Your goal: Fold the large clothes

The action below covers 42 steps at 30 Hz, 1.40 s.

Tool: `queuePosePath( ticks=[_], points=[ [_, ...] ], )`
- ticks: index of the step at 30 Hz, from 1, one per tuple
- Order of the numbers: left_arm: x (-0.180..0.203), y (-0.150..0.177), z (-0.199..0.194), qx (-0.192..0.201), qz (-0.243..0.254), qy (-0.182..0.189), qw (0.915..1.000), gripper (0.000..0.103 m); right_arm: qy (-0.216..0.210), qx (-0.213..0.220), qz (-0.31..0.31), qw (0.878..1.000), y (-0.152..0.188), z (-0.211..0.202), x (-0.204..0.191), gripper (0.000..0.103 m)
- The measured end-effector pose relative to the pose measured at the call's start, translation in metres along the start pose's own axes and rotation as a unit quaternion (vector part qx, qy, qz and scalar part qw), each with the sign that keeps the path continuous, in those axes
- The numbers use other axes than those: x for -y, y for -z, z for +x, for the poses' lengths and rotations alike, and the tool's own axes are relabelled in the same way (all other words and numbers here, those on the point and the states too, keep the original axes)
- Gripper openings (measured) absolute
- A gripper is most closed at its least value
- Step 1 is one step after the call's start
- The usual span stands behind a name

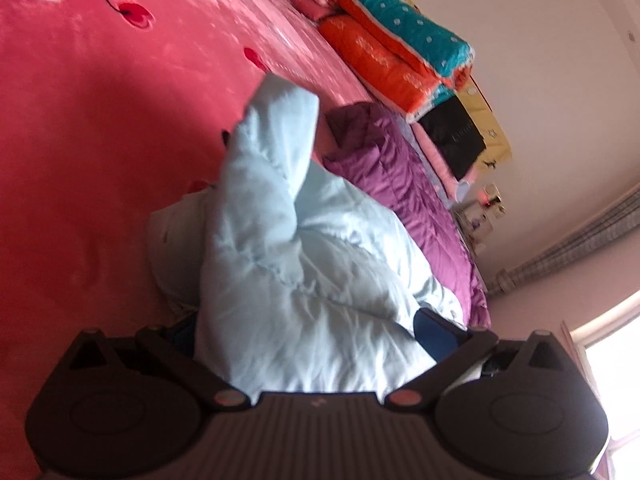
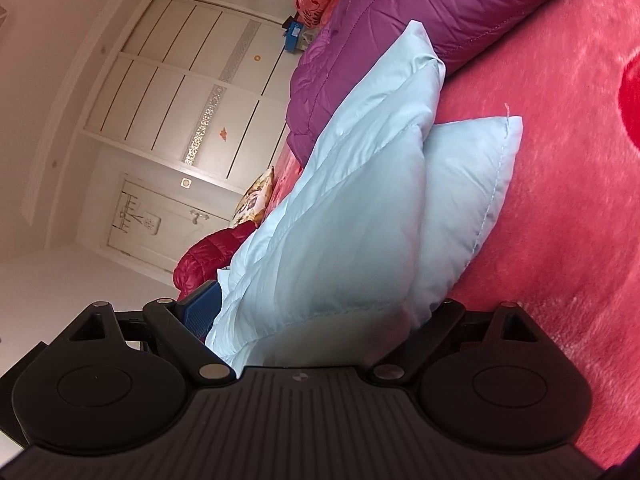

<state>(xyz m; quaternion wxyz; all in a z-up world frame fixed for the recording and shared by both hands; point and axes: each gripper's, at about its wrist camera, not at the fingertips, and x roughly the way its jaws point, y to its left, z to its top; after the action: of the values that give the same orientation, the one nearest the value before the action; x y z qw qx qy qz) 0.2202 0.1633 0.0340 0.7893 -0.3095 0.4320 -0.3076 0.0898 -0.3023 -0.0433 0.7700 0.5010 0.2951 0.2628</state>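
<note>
Pale-blue padded jacket (image 1: 304, 264) bunched between both pairs of fingers, on the pink bedspread (image 1: 100, 128)
One jacket fills the gap of the left gripper (image 1: 308, 332) and of the right gripper (image 2: 320, 312), each pinching its fabric; one purple quilted garment (image 2: 400, 20) lies just beside it, one dark red one (image 2: 208, 252) beyond

Pink bedspread (image 1: 100, 120), pale walls (image 1: 540, 40), white panelled wardrobe (image 2: 180, 100), bright window (image 1: 612, 360).
</note>
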Motion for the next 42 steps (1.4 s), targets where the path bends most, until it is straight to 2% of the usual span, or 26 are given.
queuePosePath(
  ticks=[5, 10, 17, 27, 31, 42],
  points=[
    [0.008, 0.002, 0.004, -0.007, 0.013, -0.013, 0.9998, 0.101, 0.009, 0.008, 0.004, 1.0, 0.001, 0.001, -0.002, 0.103],
    [0.023, 0.01, 0.006, -0.002, 0.04, -0.044, 0.9982, 0.097, 0.041, 0.007, -0.007, 0.999, 0.003, 0.003, -0.008, 0.103],
    [0.033, 0.021, 0.005, 0.013, 0.044, -0.097, 0.9942, 0.071, 0.105, 0.005, -0.026, 0.994, 0.004, 0.002, -0.013, 0.076],
    [0.054, 0.041, 0.002, 0.011, 0.031, -0.158, 0.9869, 0.051, 0.152, 0.02, -0.043, 0.987, 0.018, -0.01, -0.029, 0.056],
    [0.063, 0.055, -0.005, 0.007, 0.023, -0.167, 0.9857, 0.047, 0.162, 0.027, -0.058, 0.985, 0.03, -0.018, -0.039, 0.05],
    [0.083, 0.111, -0.031, -0.007, 0.027, -0.16, 0.9867, 0.044, 0.21, 0.06, -0.062, 0.974, 0.063, -0.053, -0.051, 0.046]
  ],
)
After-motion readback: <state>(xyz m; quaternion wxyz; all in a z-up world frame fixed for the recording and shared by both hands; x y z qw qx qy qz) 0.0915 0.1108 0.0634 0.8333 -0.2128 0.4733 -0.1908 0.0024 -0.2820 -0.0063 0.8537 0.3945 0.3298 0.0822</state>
